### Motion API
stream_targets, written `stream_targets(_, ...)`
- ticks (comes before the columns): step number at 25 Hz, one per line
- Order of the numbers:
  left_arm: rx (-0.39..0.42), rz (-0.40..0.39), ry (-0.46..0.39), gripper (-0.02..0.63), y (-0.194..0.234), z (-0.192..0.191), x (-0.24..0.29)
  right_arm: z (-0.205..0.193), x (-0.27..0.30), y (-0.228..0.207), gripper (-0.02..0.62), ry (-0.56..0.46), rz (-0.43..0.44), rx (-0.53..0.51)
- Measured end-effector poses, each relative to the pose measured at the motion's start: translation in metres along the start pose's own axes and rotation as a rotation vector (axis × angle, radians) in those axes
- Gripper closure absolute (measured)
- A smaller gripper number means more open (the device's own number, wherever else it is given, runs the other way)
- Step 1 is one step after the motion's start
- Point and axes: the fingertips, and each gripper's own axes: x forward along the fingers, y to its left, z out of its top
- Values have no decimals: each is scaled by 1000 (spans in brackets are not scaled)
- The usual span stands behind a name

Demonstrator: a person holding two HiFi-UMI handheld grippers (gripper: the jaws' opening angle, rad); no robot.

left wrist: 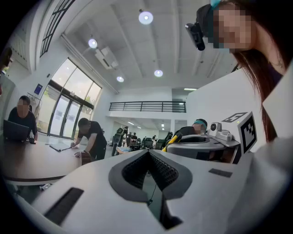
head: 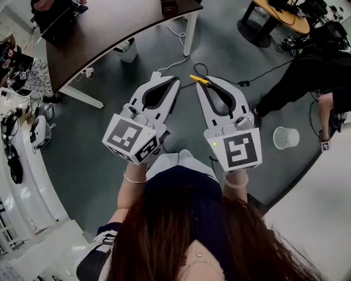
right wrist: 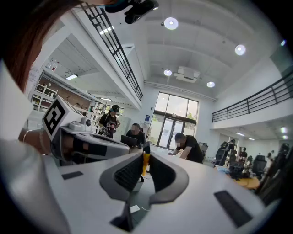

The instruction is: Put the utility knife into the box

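Note:
My right gripper point(head: 201, 82) is shut on a yellow utility knife point(head: 199, 79), which sticks out sideways to the left at its tips. In the right gripper view the knife point(right wrist: 145, 165) stands upright, clamped between the dark pads of this gripper point(right wrist: 145, 154). My left gripper point(head: 174, 79) is held beside it, shut and with nothing in it; in its own view the jaws of the left gripper point(left wrist: 149, 151) meet at the tips. Both are held at waist height above the grey floor. A small brown box point(head: 168, 7) stands on the dark table and shows again in the left gripper view point(left wrist: 86, 157).
The dark curved table point(head: 109, 27) on white legs lies ahead to the left, with a bin point(head: 129, 50) under it. Cables and a power strip point(head: 156, 75) run across the floor. A white basket point(head: 286, 137) and a person in black point(head: 307, 77) are on the right.

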Motion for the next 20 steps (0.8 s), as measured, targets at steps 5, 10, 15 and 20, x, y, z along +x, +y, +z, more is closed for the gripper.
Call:
stream_targets(5,-3,-6,-1,606,-2,-1,1,1,-3,-1,543,-4,-4,1)
stream_targets(10,-8,-14,2,606,-2,-4,3,2,-4,-3,543,-24,-5,12)
stream_targets(15,-12,-14,3,606,-3,-5,11,2,-3,-10,543,-32,3,14)
stream_targets(20,-12,-7,9,606,-5,-8,26,-4,-1,-22,543,-31,17,9)
